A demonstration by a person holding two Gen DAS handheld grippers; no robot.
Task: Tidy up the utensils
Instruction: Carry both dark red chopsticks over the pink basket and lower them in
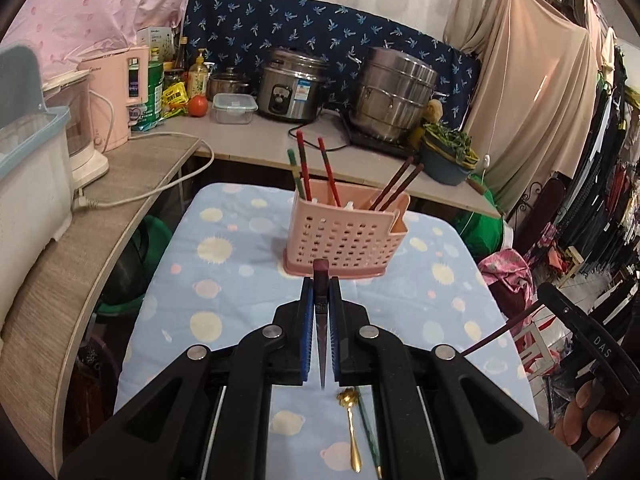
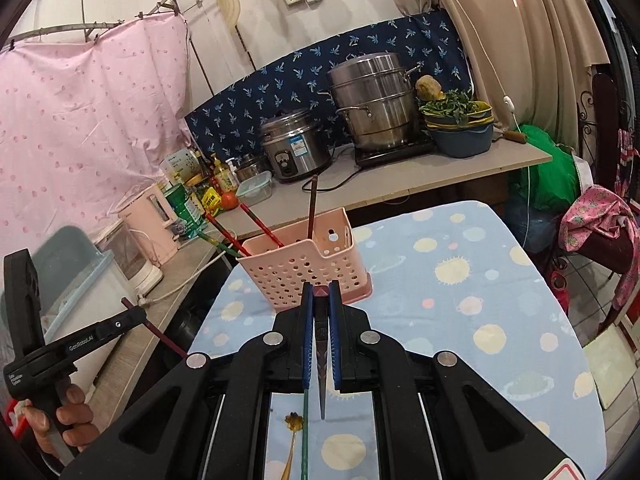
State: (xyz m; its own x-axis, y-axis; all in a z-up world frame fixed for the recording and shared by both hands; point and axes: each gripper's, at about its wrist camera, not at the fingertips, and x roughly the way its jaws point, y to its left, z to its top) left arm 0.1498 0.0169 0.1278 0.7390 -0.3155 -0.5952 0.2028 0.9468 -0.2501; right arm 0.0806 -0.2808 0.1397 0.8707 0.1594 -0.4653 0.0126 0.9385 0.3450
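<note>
Claws: left (image 1: 321, 280) and right (image 2: 321, 290) each clenched on a dark chopstick | pink caddy (image 1: 346, 236) just ahead, mid-table

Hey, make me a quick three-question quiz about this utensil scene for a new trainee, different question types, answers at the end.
1. True or false: both the left gripper and the right gripper are shut on a dark chopstick.
2. Multiple choice: the gold spoon is A) standing in the pink utensil basket, B) lying on the blue patterned cloth beside a green chopstick, C) held in a gripper.
3. Fill in: the basket already holds several upright ____.

Key: 1 true; 2 B; 3 chopsticks.
</note>
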